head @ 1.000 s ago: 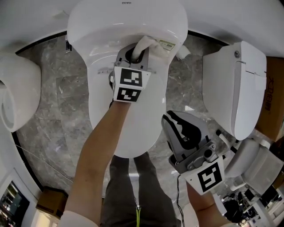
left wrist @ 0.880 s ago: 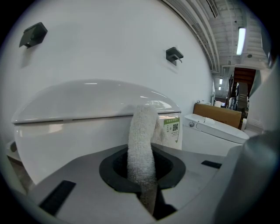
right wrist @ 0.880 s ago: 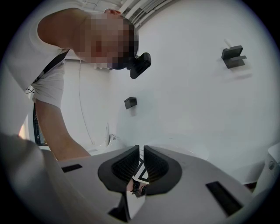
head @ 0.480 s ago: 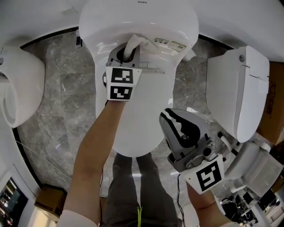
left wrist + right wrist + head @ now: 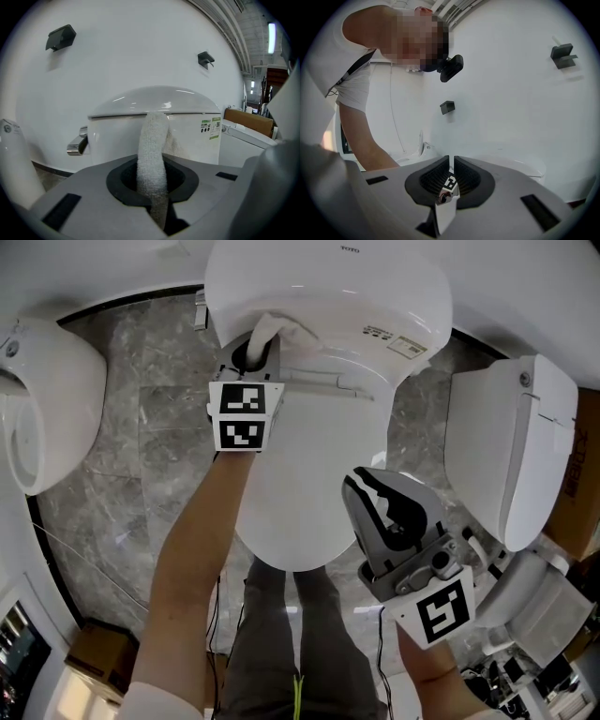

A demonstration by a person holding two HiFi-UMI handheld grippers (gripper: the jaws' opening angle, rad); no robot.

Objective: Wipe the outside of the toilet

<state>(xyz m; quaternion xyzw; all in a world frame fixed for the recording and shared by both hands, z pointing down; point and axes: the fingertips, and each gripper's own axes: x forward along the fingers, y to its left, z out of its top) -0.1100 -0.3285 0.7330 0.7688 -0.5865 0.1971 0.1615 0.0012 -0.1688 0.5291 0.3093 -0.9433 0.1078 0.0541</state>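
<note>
Place: a bathroom-fixture showroom, by the look.
Ahead of left gripper (image 5: 255, 351): toilet (image 5: 309, 474).
Left of it: second toilet (image 5: 42, 418).
Right of right gripper (image 5: 370, 488): third toilet (image 5: 511, 456), cardboard box (image 5: 579, 474).
Floor (image 5: 141, 456): grey marble.

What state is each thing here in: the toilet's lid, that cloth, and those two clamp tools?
White toilet's oval lid: closed.
White terry cloth: pinched at one end, the other end against the tank.
Left gripper: shut on the cloth.
Right gripper: shut, empty, held apart from the toilet.
</note>
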